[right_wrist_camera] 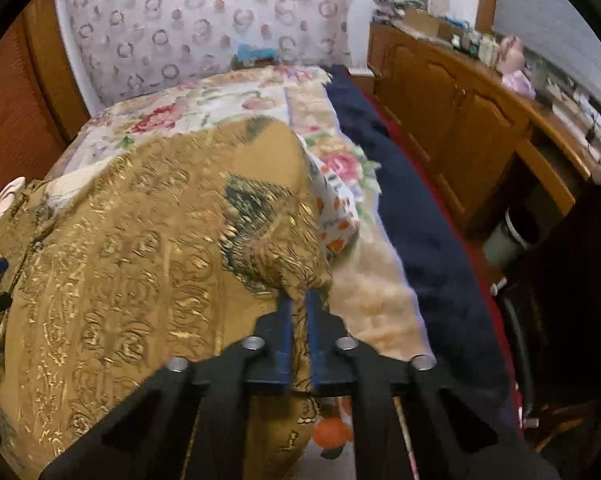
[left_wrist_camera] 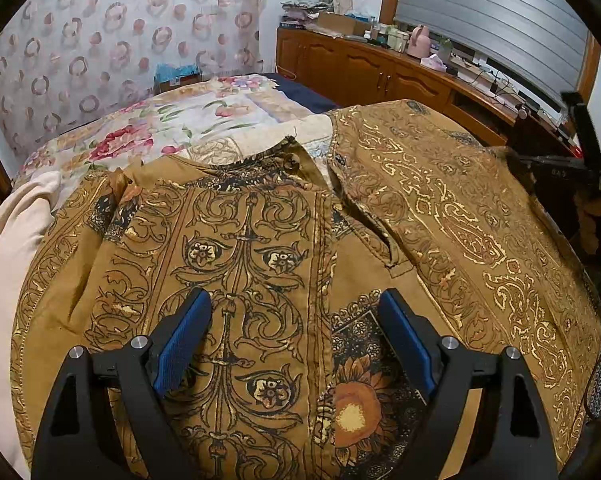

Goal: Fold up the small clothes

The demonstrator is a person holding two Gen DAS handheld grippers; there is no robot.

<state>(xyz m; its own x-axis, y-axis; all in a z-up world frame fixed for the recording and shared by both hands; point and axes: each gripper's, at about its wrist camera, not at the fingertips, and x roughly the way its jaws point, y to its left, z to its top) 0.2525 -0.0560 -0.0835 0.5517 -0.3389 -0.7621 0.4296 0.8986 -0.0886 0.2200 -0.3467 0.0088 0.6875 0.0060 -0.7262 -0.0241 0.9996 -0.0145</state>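
— Nearest us, at six o'clock, what are the two grippers doing?

— At six o'clock in the left wrist view, the left gripper [left_wrist_camera: 296, 312] hangs over the ochre shirt [left_wrist_camera: 260, 264] with its blue fingers [left_wrist_camera: 184, 336] spread wide, nothing between them. The right gripper [right_wrist_camera: 299, 320] has its fingers pressed together, pinching a bunched edge of that shirt.

— And where does the shirt lie?

— On the bed, spread over the floral bedspread [right_wrist_camera: 224, 104]; its right half, at two o'clock from the left gripper, is folded over. A cream cloth [left_wrist_camera: 8, 248] sits at nine o'clock.

— Farther off?

— A navy blanket [right_wrist_camera: 412, 208] runs along the bed's edge, then wooden cabinets [left_wrist_camera: 364, 68] at one o'clock, and the patterned curtain [left_wrist_camera: 112, 32] at eleven.
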